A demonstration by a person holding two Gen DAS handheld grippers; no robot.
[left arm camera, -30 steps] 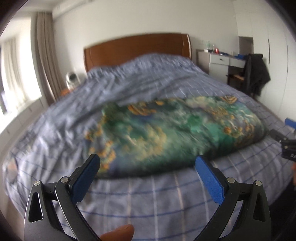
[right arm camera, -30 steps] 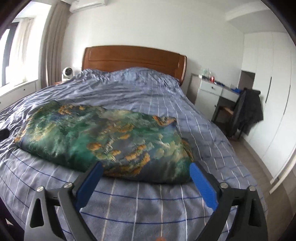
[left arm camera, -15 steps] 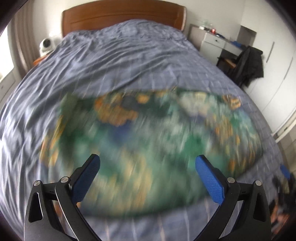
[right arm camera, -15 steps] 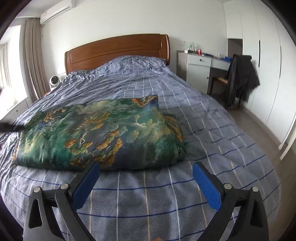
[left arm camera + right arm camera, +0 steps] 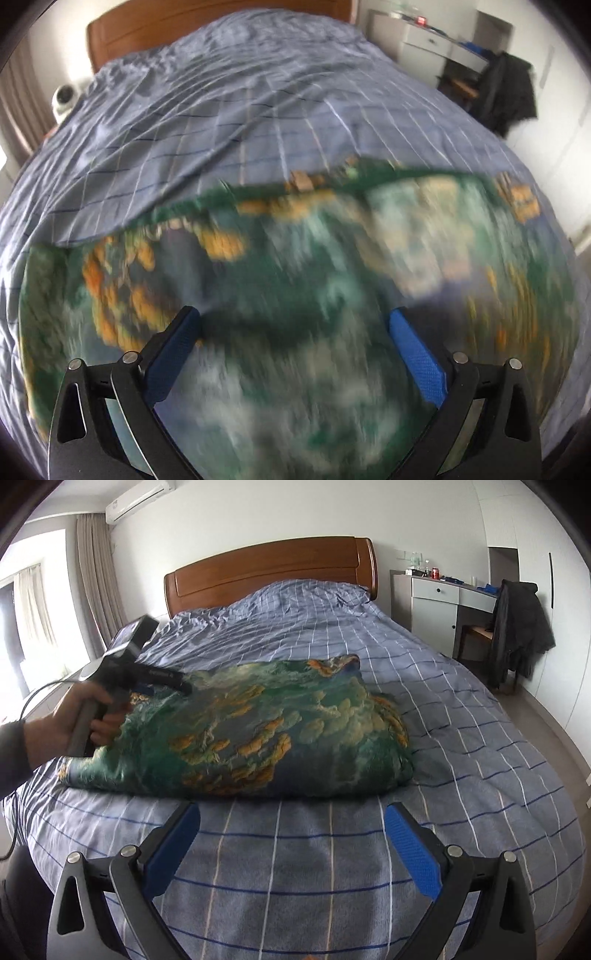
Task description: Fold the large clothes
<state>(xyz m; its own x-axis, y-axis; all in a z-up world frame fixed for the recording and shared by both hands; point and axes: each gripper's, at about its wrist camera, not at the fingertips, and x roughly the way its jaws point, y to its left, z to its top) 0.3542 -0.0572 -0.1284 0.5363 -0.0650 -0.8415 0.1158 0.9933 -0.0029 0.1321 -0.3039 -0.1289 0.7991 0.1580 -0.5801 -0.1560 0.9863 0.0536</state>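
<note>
— Which step are you on?

— I judge it as the approach for a fold. My left hand-held gripper point(image 5: 291, 334) is over the green, orange and blue printed garment point(image 5: 258, 734), jaws spread wide with nothing between them. In the right wrist view I can see that tool low at the garment's 9 o'clock end, my hand point(image 5: 74, 720) wrapped round the grip. Whether the tips are touching cloth, I cannot tell.

— And the other one?

— My right hand-held gripper point(image 5: 291, 827) is also wide and empty, held at the garment's 6 o'clock side over the blue checked bed cover point(image 5: 332, 867), just short of the near edge.

— Where exactly does the garment lie?

— Across the middle of the bed, long side running from 9 to 3 o'clock, well apart from the brown wooden headboard point(image 5: 273, 568) at 12.

— How does it look?

— Glossy, with a painterly pattern. It is already doubled into a thick oblong bundle, puffy at the 3 o'clock end and flatter and tapering at 9. The left wrist view is smeared with motion blur, so the seams and edges there are beyond reading.

— What does the next move call for?

— Probably a pinch on the 9 o'clock edge with the left, catching every layer at once, while the right takes a matching edge. That slick cloth looks likely to slide, so a shallow bite might lose the lower layers.
</note>
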